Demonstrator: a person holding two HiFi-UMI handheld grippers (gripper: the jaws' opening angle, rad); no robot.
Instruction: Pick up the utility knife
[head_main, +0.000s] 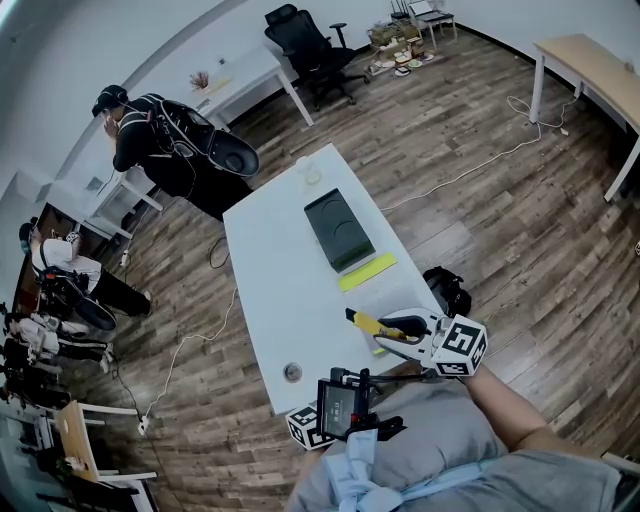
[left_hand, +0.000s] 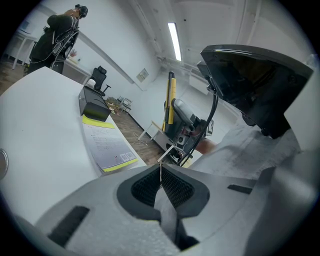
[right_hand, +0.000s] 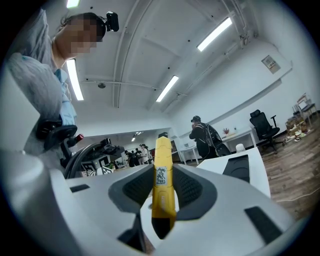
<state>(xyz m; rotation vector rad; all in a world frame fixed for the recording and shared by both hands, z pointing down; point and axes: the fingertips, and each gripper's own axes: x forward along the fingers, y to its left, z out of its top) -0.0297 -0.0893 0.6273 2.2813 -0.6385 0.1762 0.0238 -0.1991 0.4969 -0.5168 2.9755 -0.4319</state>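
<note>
Right claw (right_hand: 163, 186) clamped on yellow utility knife (right_hand: 163, 160) over white counter (head_main: 270, 285); left claw (left_hand: 161, 183) closed, empty

Knife (head_main: 372, 322) seemingly above booklet (head_main: 367, 271) on table (head_main: 275, 300)

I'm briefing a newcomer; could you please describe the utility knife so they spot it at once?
Find the long white table; at its near end, the right hand-held gripper is shut on the utility knife. It is a slim yellow bar with a black tip, unlike the flat yellow-edged booklet and dark box beyond.
</note>
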